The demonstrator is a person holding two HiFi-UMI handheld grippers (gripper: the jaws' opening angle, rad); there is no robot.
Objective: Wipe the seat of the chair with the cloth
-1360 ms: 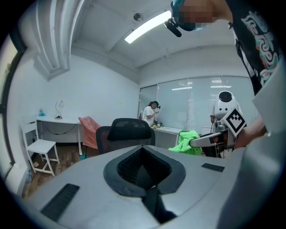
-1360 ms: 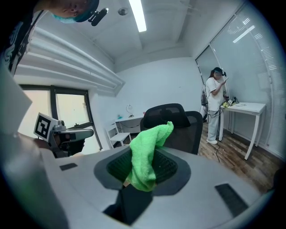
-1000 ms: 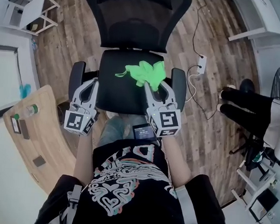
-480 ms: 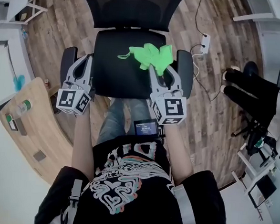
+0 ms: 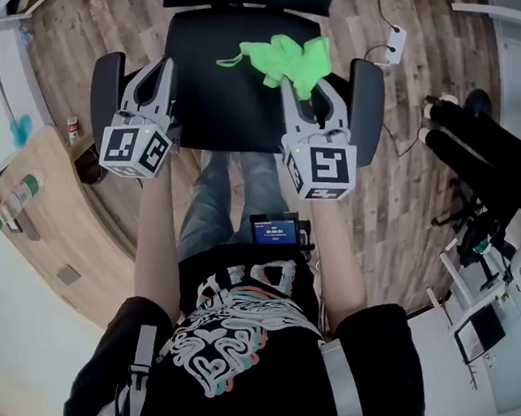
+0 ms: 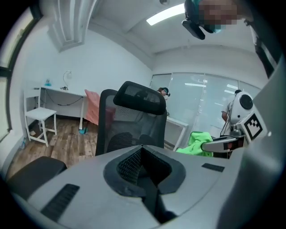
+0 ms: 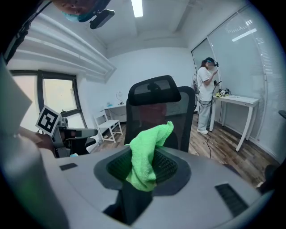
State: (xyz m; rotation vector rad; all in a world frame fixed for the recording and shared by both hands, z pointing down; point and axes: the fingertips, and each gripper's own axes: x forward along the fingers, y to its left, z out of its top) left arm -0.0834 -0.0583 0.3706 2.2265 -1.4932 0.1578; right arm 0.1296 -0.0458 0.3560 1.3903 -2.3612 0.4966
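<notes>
The black office chair seat (image 5: 217, 84) lies straight ahead below me. A bright green cloth (image 5: 284, 60) is bunched over the seat's back right part. My right gripper (image 5: 306, 86) is shut on the cloth (image 7: 145, 156), which sticks up from between the jaws in front of the backrest (image 7: 156, 107). My left gripper (image 5: 161, 69) hovers over the seat's left edge beside the left armrest (image 5: 105, 76), shut and empty. From the left gripper view I see the backrest (image 6: 134, 112), the cloth (image 6: 196, 143) and the right gripper's fingers (image 6: 221, 144).
The right armrest (image 5: 369, 86) is just right of my right gripper. A power strip (image 5: 397, 43) with cables lies on the wooden floor. A wooden table (image 5: 37, 223) stands at left. Another person's legs (image 5: 478, 147) are at right; a person (image 7: 206, 94) stands by a white desk.
The chair and both grippers have shifted up in the head view and look nearer. The left gripper has moved outward toward the left armrest. The right gripper still holds the cloth.
</notes>
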